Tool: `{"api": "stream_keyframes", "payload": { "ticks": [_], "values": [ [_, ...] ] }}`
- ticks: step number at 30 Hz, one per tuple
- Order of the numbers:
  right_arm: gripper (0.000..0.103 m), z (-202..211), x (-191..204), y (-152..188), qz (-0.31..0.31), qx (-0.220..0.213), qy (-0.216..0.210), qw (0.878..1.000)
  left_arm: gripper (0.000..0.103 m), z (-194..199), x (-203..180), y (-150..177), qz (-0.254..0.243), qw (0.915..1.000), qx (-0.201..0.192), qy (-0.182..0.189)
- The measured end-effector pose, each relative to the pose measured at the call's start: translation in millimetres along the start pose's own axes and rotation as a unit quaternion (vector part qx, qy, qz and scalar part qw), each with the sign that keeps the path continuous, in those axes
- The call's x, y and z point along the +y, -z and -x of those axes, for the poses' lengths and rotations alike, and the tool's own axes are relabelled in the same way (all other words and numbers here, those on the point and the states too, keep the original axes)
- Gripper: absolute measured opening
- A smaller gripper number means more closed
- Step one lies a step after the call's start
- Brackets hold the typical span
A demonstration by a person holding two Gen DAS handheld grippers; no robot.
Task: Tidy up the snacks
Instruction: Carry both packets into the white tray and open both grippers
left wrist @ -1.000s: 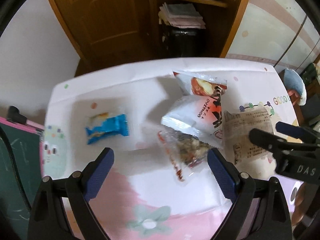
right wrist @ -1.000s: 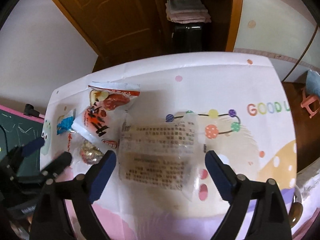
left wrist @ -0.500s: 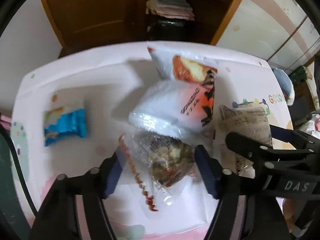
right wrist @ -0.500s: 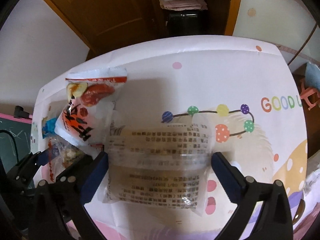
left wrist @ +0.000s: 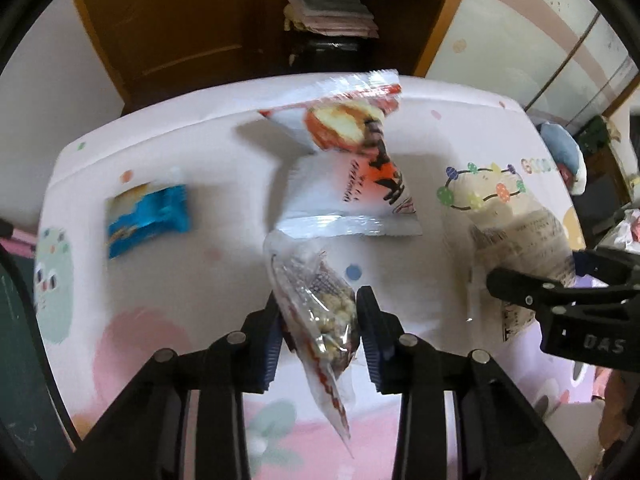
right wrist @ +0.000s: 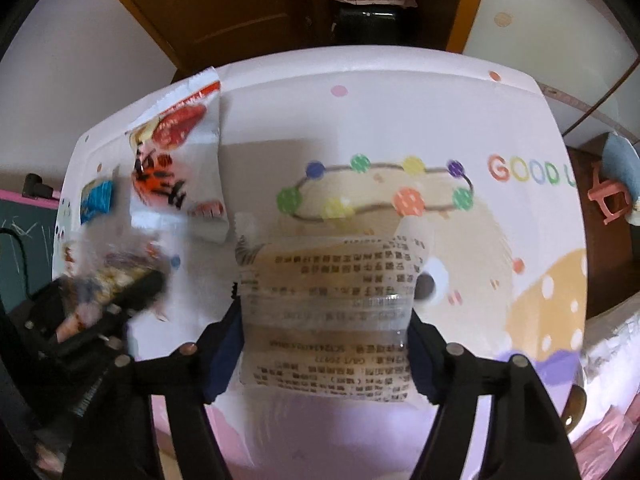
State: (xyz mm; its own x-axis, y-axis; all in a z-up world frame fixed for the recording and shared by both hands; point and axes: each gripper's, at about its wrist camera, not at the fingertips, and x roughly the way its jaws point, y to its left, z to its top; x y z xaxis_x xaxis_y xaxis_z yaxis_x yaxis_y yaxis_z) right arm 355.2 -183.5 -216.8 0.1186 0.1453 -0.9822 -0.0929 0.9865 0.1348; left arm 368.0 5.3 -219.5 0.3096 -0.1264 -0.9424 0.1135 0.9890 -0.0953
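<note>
My left gripper (left wrist: 318,312) is shut on a clear snack packet with red trim and nutty pieces (left wrist: 316,308), lifted slightly off the table. My right gripper (right wrist: 324,316) is shut on a clear packet with printed text (right wrist: 332,312); it also shows at the right of the left wrist view (left wrist: 524,248). A white and red snack bag (left wrist: 352,172) lies in the middle of the table, just beyond the left packet. A blue snack packet (left wrist: 146,216) lies at the left.
The table wears a white cloth with cartoon prints and "GOOD" lettering (right wrist: 528,170). A wooden door and a shelf with folded cloths (left wrist: 332,12) stand behind the table. A pink toy chair (right wrist: 610,200) is on the floor at the right.
Both grippers moved forward and closed: the left around the nutty packet, the right around the printed packet. Both packets now sit between the fingers and look lifted.
</note>
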Motion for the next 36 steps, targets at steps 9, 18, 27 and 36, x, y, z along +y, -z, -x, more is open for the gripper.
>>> {"api": "stream_keyframes", "payload": {
  "ticks": [9, 18, 27, 36],
  "values": [
    [0.070, 76.9, -6.7, 51.3, -0.011, -0.082, -0.001, 0.997, 0.033, 113.7, 10.4, 20.3, -0.002, 0.9977, -0.068, -0.009],
    [0.070, 224.3, -15.0, 106.8, 0.014, -0.218, 0.021, 0.976, 0.034, 254.2, -14.9, 52.9, -0.005, 0.9852, -0.171, -0.008],
    [0.071, 305.8, -7.6, 203.2, 0.058, -0.316, 0.034, 0.947, 0.034, 342.4, -60.9, 127.9, -0.039, 0.9705, -0.237, -0.013],
    [0.072, 286.5, -5.8, 290.8, 0.063, -0.346, 0.009, 0.936, 0.034, 367.3, -95.9, 222.8, -0.071, 0.9601, -0.271, -0.010]
  ]
}}
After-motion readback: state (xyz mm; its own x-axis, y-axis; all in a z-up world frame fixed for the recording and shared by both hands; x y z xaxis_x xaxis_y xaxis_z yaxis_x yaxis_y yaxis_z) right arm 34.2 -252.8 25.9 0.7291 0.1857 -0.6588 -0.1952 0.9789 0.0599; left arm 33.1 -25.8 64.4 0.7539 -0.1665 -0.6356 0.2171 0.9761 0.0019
